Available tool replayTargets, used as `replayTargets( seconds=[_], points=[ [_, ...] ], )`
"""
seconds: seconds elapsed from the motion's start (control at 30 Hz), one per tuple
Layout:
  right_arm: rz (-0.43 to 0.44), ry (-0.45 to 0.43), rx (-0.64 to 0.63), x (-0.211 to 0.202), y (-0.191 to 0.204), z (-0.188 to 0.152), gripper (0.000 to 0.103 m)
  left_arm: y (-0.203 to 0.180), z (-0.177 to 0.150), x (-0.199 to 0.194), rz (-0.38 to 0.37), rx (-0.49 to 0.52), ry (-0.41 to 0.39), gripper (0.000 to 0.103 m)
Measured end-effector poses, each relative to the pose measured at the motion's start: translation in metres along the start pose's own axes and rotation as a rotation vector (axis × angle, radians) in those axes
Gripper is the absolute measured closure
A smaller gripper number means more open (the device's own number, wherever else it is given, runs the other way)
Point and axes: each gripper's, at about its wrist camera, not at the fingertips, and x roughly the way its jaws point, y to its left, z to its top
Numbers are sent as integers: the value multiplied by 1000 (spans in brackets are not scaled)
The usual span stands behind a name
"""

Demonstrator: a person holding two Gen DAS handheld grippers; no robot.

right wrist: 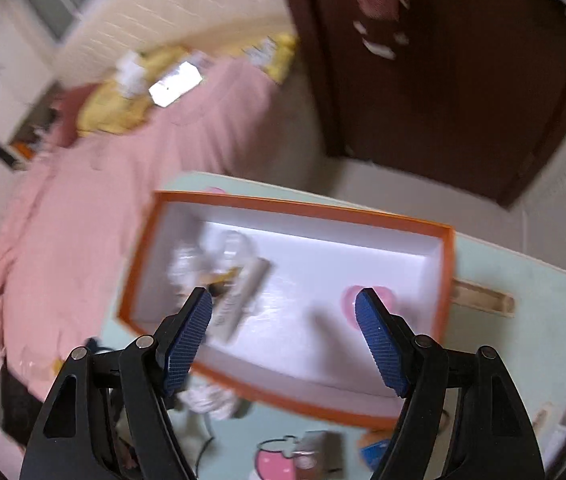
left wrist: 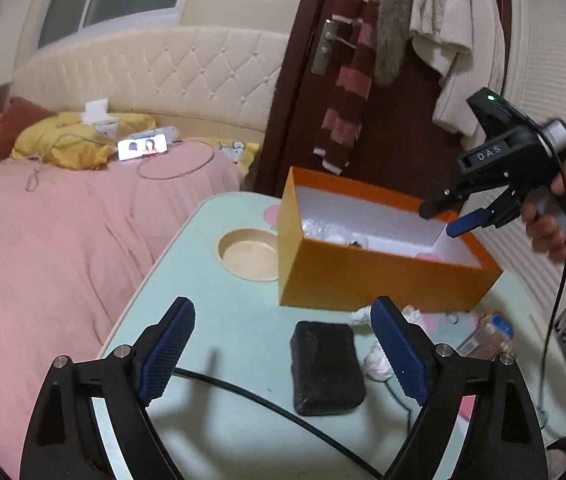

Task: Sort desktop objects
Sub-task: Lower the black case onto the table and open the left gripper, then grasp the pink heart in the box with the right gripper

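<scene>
the left gripper (left wrist: pixel 283 344) is held wide open above the table (left wrist: pixel 223 432), with nothing between its blue pads (left wrist: pixel 167 354). the right gripper (right wrist: pixel 283 334) is likewise spread wide and empty, and is poised over the open box (right wrist: pixel 445 264); in the left wrist view it is seen at the box's right end, gripped by a hand (left wrist: pixel 551 216), its fingers apart above the rim.

the box is taken as the landmark. left of the box, a round recess (left wrist: pixel 249 254) is sunk into the table. further left, beyond the table, a pink bed (left wrist: pixel 63 240) is seen, with a lit phone (left wrist: pixel 145 148) lying on it. inside the box, toward its left end, crumpled clear plastic (right wrist: pixel 199 256) and a pale tube (right wrist: pixel 243 294) are lying; what else is there cannot be made out through the blur. toward the box's right end, a pink round thing (right wrist: pixel 349 300) is seen on the white floor. in front of the box, a black block (left wrist: pixel 327 366) lies flat on the table between the left gripper's fingers, touched by neither. just right of the block, white crumpled tissue (left wrist: pixel 377 364) is lying, and a clear bottle (left wrist: pixel 487 336) is lying in front of the box's right corner. behind the box, a dark door (left wrist: pixel 395 152) is hung with clothes.
</scene>
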Motion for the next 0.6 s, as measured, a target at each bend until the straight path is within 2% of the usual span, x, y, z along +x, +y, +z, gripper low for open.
replayTargets(
  seconds=[0.07, 0.13, 0.27, 0.33, 0.47, 0.6],
  points=[
    [-11, 101, 27, 14, -7, 5, 44, -1, -1, 3, -20, -1, 19, 14],
    [-52, 165, 23, 26, -8, 8, 50, -3, -1, 5, -44, -4, 28, 14],
    [-255, 209, -47, 45, 1, 11, 52, -7, -1, -1, -65, 6, 5, 14],
    [-318, 238, -71, 54, 4, 12, 53, -6, 0, -2, -74, 2, -5, 14],
    [-383, 286, -70, 70, 2, 12, 56, 0, 1, -1, -102, -40, 7, 14],
    [-415, 296, -68, 82, -2, 14, 61, 6, 2, 0, -130, -82, 19, 14]
  ],
)
